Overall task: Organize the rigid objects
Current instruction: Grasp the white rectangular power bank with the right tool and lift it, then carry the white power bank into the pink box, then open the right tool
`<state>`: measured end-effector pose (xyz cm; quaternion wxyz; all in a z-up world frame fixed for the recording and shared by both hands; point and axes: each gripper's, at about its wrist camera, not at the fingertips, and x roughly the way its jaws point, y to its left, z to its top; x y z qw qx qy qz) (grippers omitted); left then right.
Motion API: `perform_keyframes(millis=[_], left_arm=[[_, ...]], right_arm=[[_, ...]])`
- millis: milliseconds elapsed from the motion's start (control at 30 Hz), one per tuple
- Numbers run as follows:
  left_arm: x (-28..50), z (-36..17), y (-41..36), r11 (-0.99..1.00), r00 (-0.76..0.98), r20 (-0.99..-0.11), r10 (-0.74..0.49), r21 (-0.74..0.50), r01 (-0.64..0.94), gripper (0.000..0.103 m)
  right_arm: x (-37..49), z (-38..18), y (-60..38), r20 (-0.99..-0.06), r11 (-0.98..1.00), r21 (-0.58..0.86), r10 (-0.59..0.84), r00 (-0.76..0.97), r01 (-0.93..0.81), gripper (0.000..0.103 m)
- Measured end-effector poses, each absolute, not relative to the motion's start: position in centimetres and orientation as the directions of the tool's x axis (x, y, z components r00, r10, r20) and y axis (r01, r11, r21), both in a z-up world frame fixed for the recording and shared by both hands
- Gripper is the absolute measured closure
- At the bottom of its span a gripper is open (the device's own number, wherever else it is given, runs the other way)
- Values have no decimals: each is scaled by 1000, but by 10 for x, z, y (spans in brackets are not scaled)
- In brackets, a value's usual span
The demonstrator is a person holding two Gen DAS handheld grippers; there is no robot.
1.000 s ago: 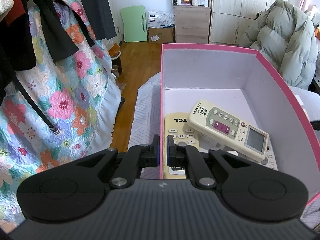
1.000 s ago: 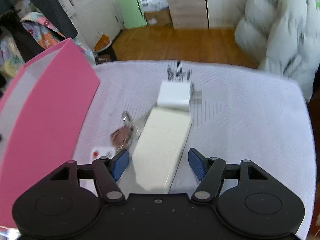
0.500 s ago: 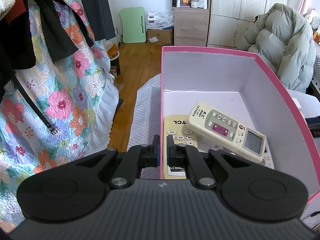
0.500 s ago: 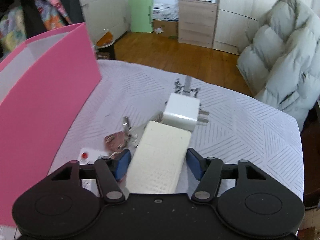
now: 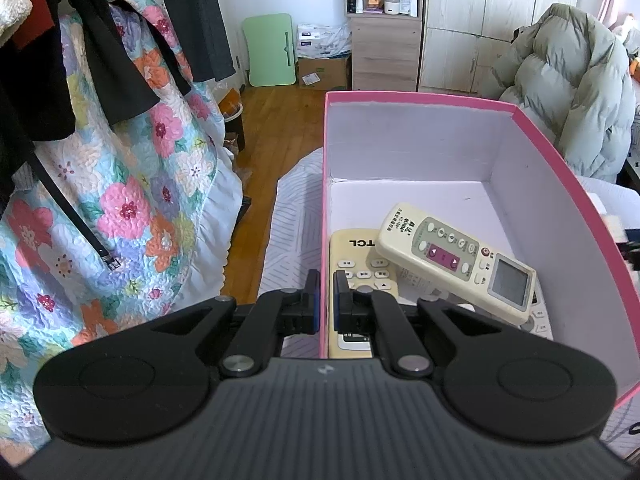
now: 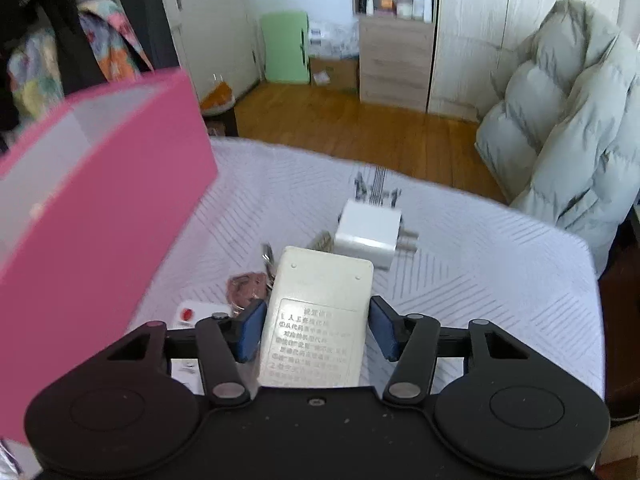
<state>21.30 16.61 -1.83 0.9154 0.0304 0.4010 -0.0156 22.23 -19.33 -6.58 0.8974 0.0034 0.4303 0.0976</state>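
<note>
Right claw [image 6: 316, 328] has a cream remote [image 6: 316, 320] lying face-down between its blue pads, printed label up; its jaws are closing on it, the left pad [image 6: 250, 330] just at the remote's edge and the right pad [image 6: 382, 332] a sliver off, so no firm grip shows. The remote lies on a white quilted bed cover [image 6: 500, 280]. Just beyond its far end sits a white plug charger [image 6: 368, 232], prongs pointing right. To the remote's left lie a small brownish keyring piece [image 6: 246, 286] and a white card with a red dot [image 6: 188, 314], partly hidden by the claw.

Left claw [image 5: 326, 300] is clenched on the near left wall of a pink box [image 5: 560, 168], one finger outside and one inside. The box stands on the same bed cover, its white inside facing up. Two remotes lie in it: a yellowish one [image 5: 356, 264] flat along the left wall, and a cream one with a small screen [image 5: 456, 256] lying slantwise over it.

In the right view the box's pink outer wall fills the left side, blurred. Beyond the bed are a wooden floor [image 6: 360, 124], a pale puffy coat [image 6: 568, 120], a flowered quilt [image 5: 120, 184] and a green folded board [image 5: 270, 50].
</note>
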Motion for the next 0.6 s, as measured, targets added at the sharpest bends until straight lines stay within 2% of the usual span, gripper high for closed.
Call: perform_keyframes(millis=[200, 600], left_arm=[[212, -18, 167, 998, 680, -733, 0, 48, 51, 98], [213, -19, 167, 998, 684, -729, -8, 32, 46, 98]], right_arm=[[183, -23, -196, -698, 971, 120, 229, 678, -205, 44], [141, 25, -194, -593, 961, 101, 265, 760, -257, 46]])
